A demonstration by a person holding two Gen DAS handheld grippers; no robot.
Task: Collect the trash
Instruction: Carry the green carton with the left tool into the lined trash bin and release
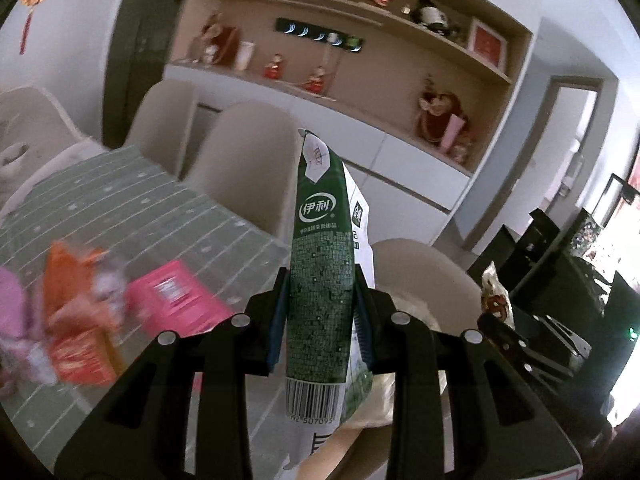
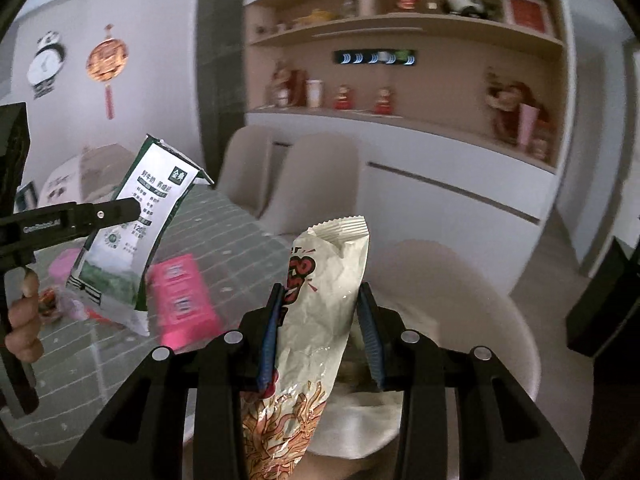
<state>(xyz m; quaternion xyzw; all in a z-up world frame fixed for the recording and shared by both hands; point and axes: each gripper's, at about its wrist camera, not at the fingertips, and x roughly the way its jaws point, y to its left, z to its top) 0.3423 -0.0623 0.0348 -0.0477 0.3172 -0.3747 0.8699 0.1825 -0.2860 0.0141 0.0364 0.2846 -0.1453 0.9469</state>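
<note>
Carrying trash: left gripper fingers pinch the milk carton, right gripper fingers pinch the snack bag; next, both need a bin, none visible.

Left claw clamped, right claw clamped, both raised

Both wrist views look along their jaws – sharing table and shelves.
</note>
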